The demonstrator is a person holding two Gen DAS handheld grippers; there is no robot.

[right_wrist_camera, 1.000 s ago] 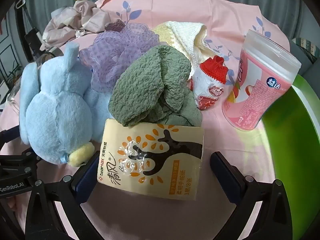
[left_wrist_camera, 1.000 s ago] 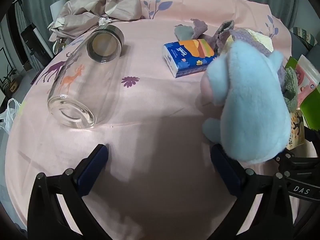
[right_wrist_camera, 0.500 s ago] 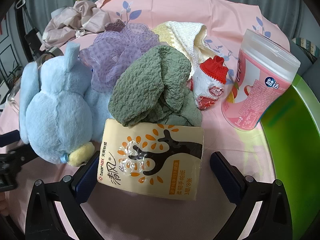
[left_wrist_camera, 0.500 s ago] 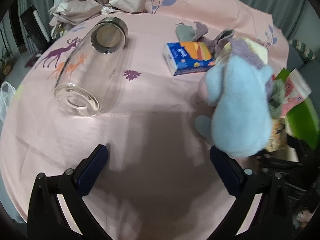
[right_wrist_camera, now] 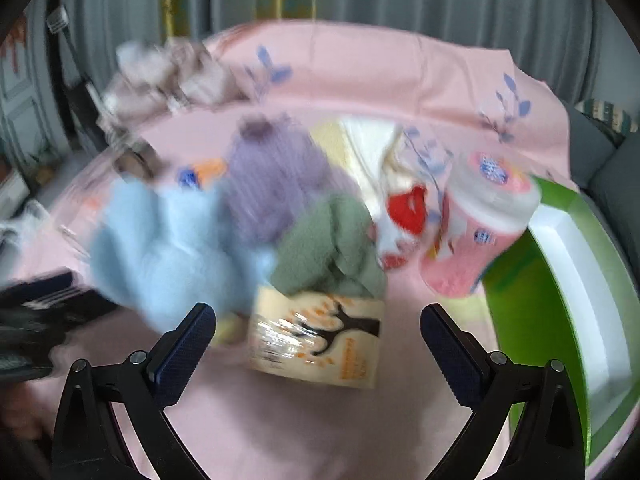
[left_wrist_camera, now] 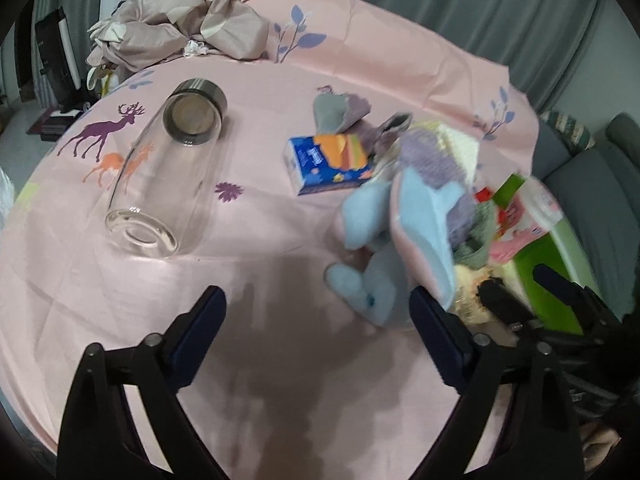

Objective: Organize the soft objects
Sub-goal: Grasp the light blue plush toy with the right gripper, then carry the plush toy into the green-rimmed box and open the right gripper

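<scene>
Both grippers hang over the table (left_wrist_camera: 280, 360), nothing held. Left gripper (left_wrist_camera: 318, 340): jaws apart and closing, only bare cloth between them. Right gripper (right_wrist_camera: 318, 344): jaws wide apart, nothing clamped; the tissue pack (right_wrist_camera: 316, 340) lies on the table between and beyond its fingers, not touched. Right view is badly smeared, so fine contact there is hard to read.

Soft stuff is bunched on the right side of the table: blue plush (left_wrist_camera: 400, 248) on its side just beside the left gripper's right finger, purple puff (right_wrist_camera: 276, 184) behind it, green cloth (right_wrist_camera: 328, 248) resting against the tissue pack, cream knit (right_wrist_camera: 360, 148) further back, small red-and-white pouch (right_wrist_camera: 404, 216) next to the pink tub (right_wrist_camera: 476, 232). Green bin (right_wrist_camera: 532, 320) sits at the right edge, looks empty from what shows. Off-pile: glass jar (left_wrist_camera: 168, 172) lying on its side at left, blue tissue pack (left_wrist_camera: 328, 164) mid-table, crumpled beige fabric (left_wrist_camera: 180, 28) at the far edge.

Read: between picks, no transfer in hand, sorting barely begun. Next move probably wants one gripper down on the plush or the green cloth. Go for a thick part, close well in since it compresses, lift clear of the neighbours so the puff and cloth don't drag along, then over to the bin
</scene>
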